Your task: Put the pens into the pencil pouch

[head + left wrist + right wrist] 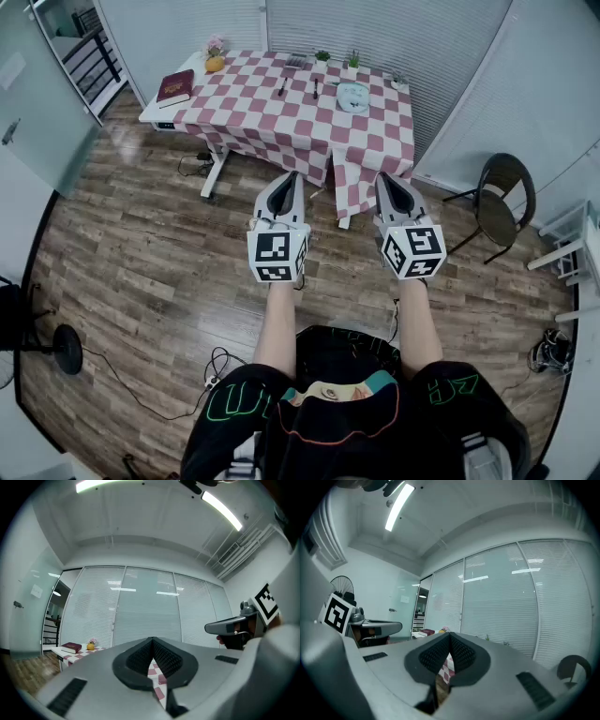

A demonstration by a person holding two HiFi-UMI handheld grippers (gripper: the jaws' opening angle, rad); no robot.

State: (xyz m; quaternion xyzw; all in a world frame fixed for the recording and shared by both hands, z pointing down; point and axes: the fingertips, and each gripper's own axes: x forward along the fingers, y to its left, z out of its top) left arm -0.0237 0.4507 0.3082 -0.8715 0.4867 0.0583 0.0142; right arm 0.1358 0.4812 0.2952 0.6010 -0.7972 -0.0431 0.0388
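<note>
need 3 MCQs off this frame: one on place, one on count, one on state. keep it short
1. Where on the table with the red-and-white checked cloth does the dark red hardcover book lie?
A. at the end on the head view's left
B. in the middle
C. at the end on the head view's right

2. How many dark pens lie on the cloth?
A. none
B. two
C. five

3. How do the left claw and the right claw stand?
A. both shut, nothing held
B. both wide open
C. each shut on a pen

Key:
1 A: the book sits at the left corner, beside a yellow fruit.
2 B: two pens lie apart, left of the pale flat pouch.
3 A: each gripper view shows the pads together with nothing between them.
</note>
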